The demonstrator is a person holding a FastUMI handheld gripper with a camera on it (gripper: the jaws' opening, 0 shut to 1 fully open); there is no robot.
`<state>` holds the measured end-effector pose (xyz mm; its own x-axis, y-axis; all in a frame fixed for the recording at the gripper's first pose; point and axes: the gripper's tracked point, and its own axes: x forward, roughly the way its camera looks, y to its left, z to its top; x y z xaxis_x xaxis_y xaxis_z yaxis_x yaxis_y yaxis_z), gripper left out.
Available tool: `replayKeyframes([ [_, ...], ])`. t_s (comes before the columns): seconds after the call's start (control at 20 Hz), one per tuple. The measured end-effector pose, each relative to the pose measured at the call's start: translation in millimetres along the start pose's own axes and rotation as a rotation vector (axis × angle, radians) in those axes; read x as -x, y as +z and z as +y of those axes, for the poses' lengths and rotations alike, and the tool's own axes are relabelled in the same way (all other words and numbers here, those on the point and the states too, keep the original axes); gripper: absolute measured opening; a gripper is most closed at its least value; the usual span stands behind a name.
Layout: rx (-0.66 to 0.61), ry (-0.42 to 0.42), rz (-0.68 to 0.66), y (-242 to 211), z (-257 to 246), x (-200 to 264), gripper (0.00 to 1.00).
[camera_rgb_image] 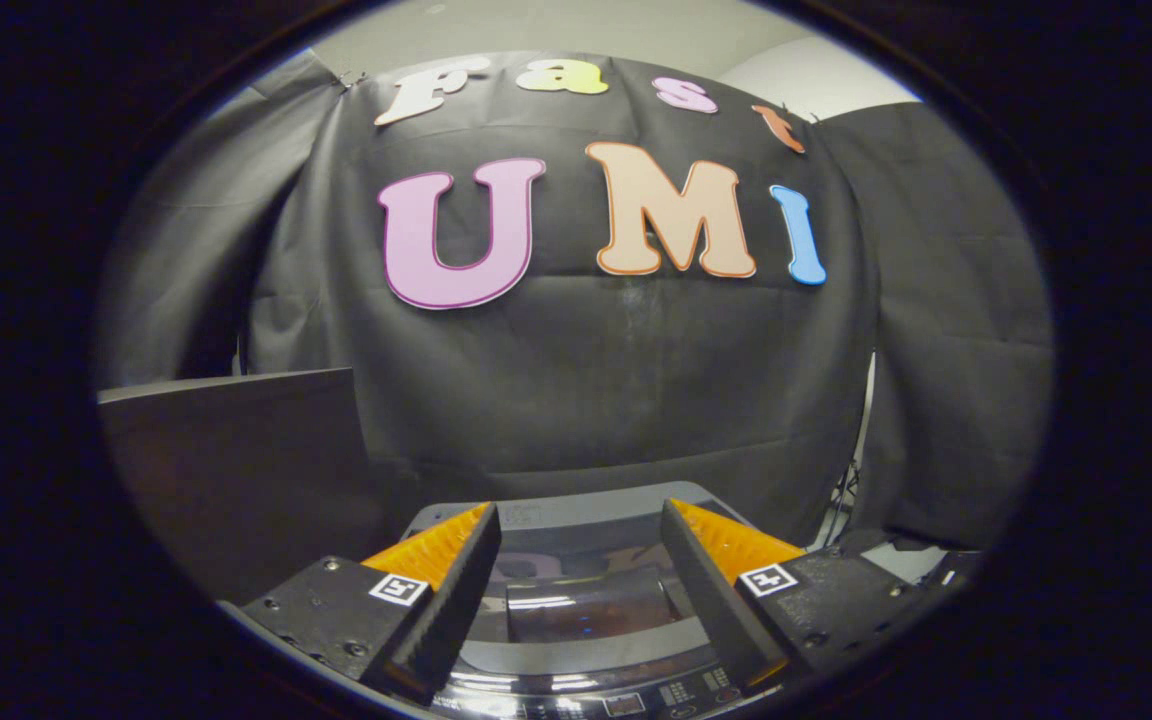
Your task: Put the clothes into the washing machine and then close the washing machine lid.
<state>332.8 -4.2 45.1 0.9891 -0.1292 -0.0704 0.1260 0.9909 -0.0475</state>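
The washing machine sits below and just ahead of my fingers, seen from above. Its glossy dark lid lies flat and shut, with reflections on the glass. A control panel runs along its near edge under the fingers. My gripper stands open above the lid, nothing between its fingers. No clothes are visible.
A dark flat board or tabletop stands to the left of the machine. The black cloth wall hangs right behind the machine. A stand's thin legs show at the right beside the cloth.
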Motion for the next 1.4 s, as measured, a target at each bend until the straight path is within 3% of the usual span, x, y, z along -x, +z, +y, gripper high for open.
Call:
replayKeyframes([
  [0.3,-0.018,0.04,0.006,-22.4,-8.2,93.6,0.97],
  [0.85,-0.082,0.063,0.064,-54.1,-30.5,188.7,0.96],
  [1.15,-0.073,0.055,0.015,-36.3,-27.4,226.2,0.96],
  [1.4,-0.066,0.134,-0.073,-17.4,-9.5,263.2,0.96],
])
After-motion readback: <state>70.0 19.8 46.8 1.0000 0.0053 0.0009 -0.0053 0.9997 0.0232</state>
